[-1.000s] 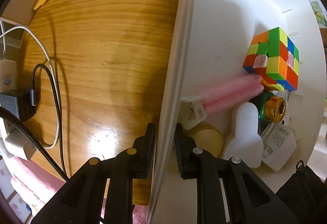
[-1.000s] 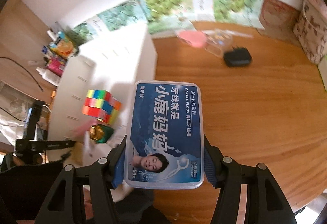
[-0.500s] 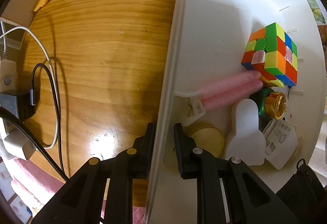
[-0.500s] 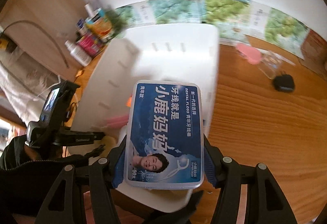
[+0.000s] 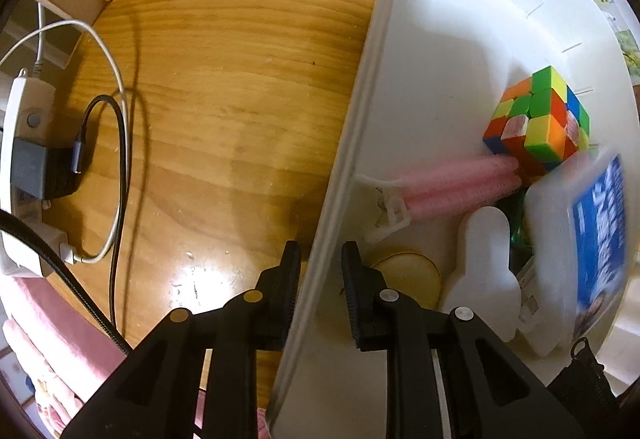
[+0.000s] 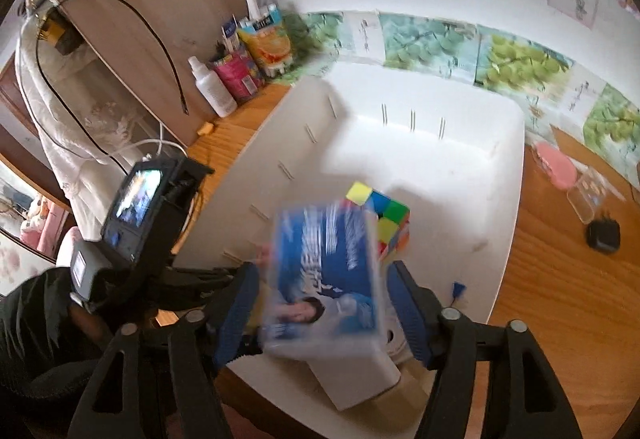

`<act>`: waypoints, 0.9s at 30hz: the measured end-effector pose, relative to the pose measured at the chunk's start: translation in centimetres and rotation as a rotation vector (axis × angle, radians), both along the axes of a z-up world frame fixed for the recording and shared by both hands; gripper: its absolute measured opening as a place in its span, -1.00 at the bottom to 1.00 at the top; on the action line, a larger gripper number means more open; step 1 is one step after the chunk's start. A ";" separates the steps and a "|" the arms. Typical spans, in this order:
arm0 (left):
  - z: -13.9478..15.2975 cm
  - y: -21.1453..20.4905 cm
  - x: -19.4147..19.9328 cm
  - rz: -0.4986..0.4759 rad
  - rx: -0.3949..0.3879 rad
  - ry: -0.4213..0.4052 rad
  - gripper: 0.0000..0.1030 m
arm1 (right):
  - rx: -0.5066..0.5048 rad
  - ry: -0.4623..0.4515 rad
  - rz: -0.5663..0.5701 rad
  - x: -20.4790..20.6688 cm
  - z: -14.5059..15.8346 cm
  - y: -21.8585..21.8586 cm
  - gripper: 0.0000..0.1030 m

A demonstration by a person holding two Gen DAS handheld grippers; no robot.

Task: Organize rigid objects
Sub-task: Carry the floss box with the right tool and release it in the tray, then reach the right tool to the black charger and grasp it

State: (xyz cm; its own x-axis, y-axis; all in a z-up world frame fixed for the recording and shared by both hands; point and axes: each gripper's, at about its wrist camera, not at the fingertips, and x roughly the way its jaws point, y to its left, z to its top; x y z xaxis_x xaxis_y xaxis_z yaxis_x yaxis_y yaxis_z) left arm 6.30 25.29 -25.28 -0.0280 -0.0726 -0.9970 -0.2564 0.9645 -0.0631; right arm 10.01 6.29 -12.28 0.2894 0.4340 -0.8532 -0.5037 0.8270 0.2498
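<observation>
Floss box (image 6: 326, 271) between opening hand-held gripper (image 6: 320, 313)

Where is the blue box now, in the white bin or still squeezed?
Over the bin, let go. The blue box is blurred between the right gripper's opening jaws, pads clear, above the white bin.

L gripper (image 5: 320, 275) fingers astride white bin (image 5: 344, 159) wall, cube (image 5: 538, 127), blurred blue box (image 5: 596, 239) inside

Both claws are black plastic with silver screws (the right claw (image 6: 320, 313) wears ribbed blue pads (image 6: 236, 313))
</observation>
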 end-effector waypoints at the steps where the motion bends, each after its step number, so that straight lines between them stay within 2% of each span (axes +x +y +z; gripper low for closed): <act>1: 0.0 0.1 -0.1 0.009 -0.003 0.000 -0.56 | 0.011 -0.014 -0.001 0.1 0.3 -0.2 0.47; 3: 0.0 0.3 -0.5 0.025 -0.004 0.000 -0.55 | 0.026 -0.036 -0.005 0.1 0.7 -0.5 0.52; 12: 0.0 1.0 -0.8 0.060 0.003 0.004 -0.51 | 0.074 -0.109 -0.027 -0.1 2.0 -2.5 0.54; 22: -0.2 1.7 -0.1 0.098 -0.011 0.006 -0.51 | 0.065 -0.320 -0.122 -0.7 4.5 -9.2 0.58; 27: -0.2 1.9 -0.4 0.101 -0.012 0.008 -0.51 | 0.053 -0.393 -0.193 -0.2 5.2 -13.1 0.58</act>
State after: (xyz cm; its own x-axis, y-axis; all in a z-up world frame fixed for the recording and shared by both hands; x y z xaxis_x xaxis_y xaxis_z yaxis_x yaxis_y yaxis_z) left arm 5.91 27.19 -25.50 -0.0278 -0.0872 -0.9958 -0.3526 0.9330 -0.0719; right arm 9.77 -6.81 -7.12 0.6677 0.3801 -0.6401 -0.4063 0.9065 0.1144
